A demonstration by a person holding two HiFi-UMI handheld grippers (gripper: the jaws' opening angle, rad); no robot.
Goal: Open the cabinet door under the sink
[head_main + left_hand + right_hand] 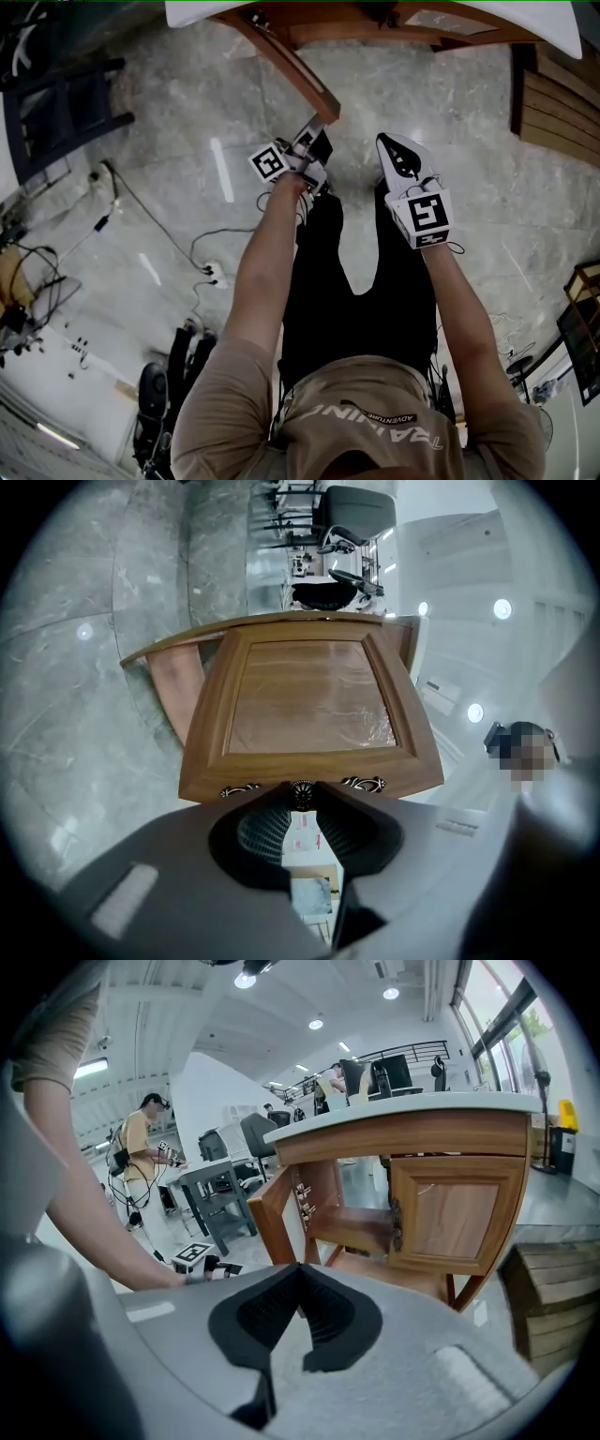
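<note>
The wooden cabinet door (309,700) under the white countertop (375,17) stands swung open towards me; in the head view it shows edge-on as a plank (291,66). My left gripper (302,795) is shut on the small ornate knob (302,790) at the door's free edge, and it meets the end of the door in the head view (312,139). My right gripper (386,142) hangs beside it to the right, apart from the door. Its jaws (300,1269) are shut with nothing between them. The neighbouring door (459,1213) stays closed.
Inside the open cabinet is a wooden shelf (352,1227). A wooden crate (553,1288) stands on the marble floor at the right. Cables and a power strip (214,272) lie on the floor at the left, near a dark chair (56,103). Another person (141,1147) stands far off.
</note>
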